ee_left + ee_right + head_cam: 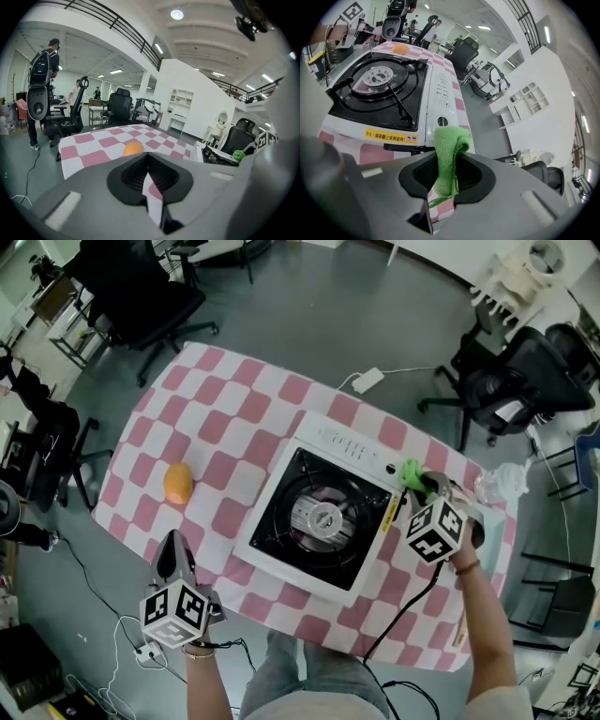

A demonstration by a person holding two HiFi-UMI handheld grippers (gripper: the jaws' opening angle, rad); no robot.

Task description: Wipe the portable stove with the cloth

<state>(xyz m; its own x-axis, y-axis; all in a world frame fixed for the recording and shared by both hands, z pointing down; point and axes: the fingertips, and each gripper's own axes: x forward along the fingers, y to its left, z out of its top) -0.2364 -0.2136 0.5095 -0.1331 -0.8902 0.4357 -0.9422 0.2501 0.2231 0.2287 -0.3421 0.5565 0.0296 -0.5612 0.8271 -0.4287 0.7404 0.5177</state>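
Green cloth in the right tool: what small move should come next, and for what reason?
Probably ease the right tool forward and down so that the cloth meets the white top of the stove. The tool is shut on the cloth, which sits by the stove's knob corner and does not appear to press on its surface.

Portable stove: white square casing with a recessed black top, a round silver burner at its centre and black pan supports around it. It lies flat and turned askew on the pink-and-white checked tabletop, toward the right edge. A control strip with a knob runs along its far side. Cloth: green, bunched, pinched upright between the closed jaws of the right hand-held gripper, just beside the stove's far right corner.
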